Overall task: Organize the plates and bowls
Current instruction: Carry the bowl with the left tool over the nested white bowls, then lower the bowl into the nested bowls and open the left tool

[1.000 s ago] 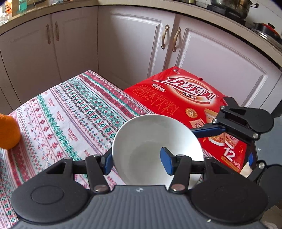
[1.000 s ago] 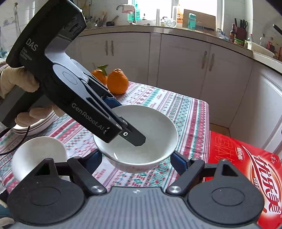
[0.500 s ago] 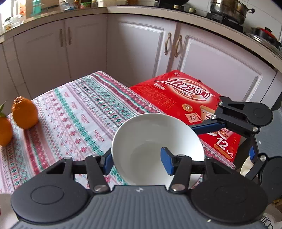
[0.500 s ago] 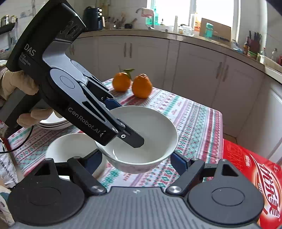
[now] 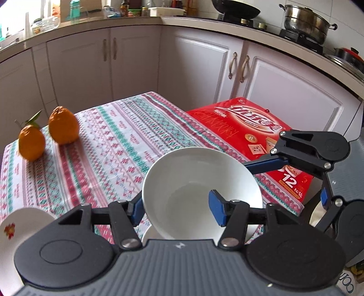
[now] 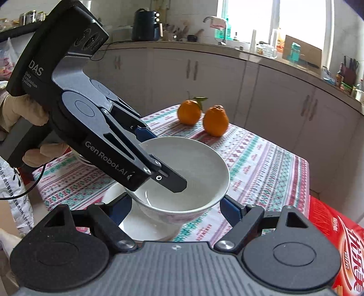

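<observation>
At far left on the patterned tablecloth point(image 5: 109, 145), two oranges point(image 5: 63, 128) sit clear of the work. The left gripper point(image 5: 175, 208) pinches the near rim of a white bowl point(image 5: 200, 182), holding it just above a second bowl point(image 6: 138, 223). To the right, the right gripper point(image 6: 175, 205) hangs spread wide either side, gripping nothing. Lowering level and centred, then releasing, should nest them cleanly.

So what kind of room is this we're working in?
Most likely a home kitchen: a steel pot sits on a stove along the counter, a sink tap stands by the window, and white cabinets run behind the cloth-covered table.
</observation>
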Tool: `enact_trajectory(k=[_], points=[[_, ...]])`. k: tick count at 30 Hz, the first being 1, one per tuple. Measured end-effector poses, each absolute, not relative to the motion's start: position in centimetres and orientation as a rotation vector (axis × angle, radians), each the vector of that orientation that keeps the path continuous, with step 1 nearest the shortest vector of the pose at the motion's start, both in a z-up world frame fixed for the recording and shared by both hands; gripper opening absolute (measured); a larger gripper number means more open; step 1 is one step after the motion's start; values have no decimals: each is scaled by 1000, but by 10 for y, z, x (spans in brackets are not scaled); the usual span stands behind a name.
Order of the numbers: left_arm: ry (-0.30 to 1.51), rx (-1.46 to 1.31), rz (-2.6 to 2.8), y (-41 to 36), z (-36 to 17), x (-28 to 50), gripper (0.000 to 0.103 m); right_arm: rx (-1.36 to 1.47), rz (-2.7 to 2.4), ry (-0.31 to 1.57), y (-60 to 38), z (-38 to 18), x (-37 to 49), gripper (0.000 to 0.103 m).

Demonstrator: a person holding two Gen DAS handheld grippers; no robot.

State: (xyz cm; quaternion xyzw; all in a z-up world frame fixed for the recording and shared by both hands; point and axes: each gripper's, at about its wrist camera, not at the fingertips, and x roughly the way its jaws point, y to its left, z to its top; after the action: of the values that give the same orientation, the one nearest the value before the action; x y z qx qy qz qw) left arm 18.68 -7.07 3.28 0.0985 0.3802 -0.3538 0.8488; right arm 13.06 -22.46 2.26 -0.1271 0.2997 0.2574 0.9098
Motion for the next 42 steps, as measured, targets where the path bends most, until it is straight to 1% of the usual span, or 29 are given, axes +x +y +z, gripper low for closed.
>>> enact_trajectory(k=[9, 24, 35, 39, 42], points=[[828, 167, -717, -52, 20, 175, 57, -272, 574, 644, -210, 11, 126, 88], [864, 161, -713, -50, 3, 172, 58, -248, 591, 694, -209, -4, 127, 88], [862, 152, -729, -50, 1, 172, 63, -235, 604, 707, -211, -5, 132, 88], [863, 144, -739, -51, 0, 172, 69, -224, 608, 716, -212, -7, 133, 88], [861, 144, -743, -51, 0, 172, 69, -217, 609, 721, -212, -8, 134, 89]])
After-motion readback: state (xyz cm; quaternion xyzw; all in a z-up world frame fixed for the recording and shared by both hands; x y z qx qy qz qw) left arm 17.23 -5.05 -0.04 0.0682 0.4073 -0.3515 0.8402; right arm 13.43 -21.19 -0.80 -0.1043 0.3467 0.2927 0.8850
